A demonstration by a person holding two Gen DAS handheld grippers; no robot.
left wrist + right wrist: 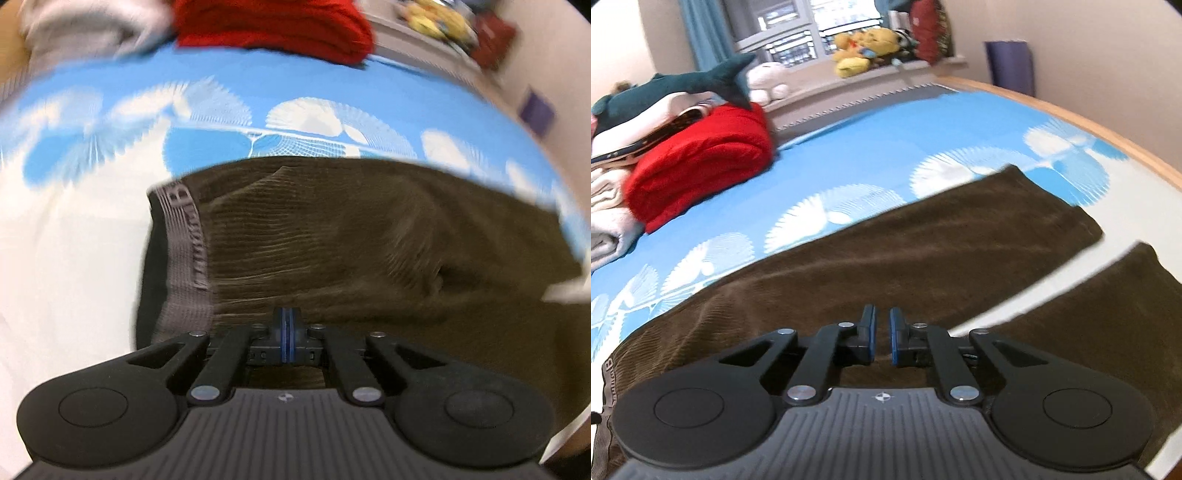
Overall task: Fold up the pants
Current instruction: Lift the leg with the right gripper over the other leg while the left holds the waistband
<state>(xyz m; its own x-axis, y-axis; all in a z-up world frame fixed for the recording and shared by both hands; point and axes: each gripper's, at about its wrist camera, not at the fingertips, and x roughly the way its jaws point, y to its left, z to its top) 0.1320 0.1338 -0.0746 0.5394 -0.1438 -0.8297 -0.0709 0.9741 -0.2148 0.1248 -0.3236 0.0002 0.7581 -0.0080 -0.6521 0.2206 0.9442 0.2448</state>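
Note:
Brown corduroy pants (351,236) lie spread on the bed. Their grey elastic waistband (184,251) shows at the left in the left wrist view. My left gripper (286,323) is shut, its blue pads pressed together just above the fabric near the waist; I cannot tell if any cloth is pinched. In the right wrist view the pants (886,266) stretch to the far right, with the two legs (1015,218) (1108,317) apart. My right gripper (882,325) hovers over the crotch area, slightly open, with nothing between the pads.
The bed sheet (868,136) is blue and white with a fan pattern. A red folded blanket (698,162) and white folded linen (609,221) lie at the far left. Plush toys (864,48) sit on the window sill. A wooden bed edge (1108,136) runs at the right.

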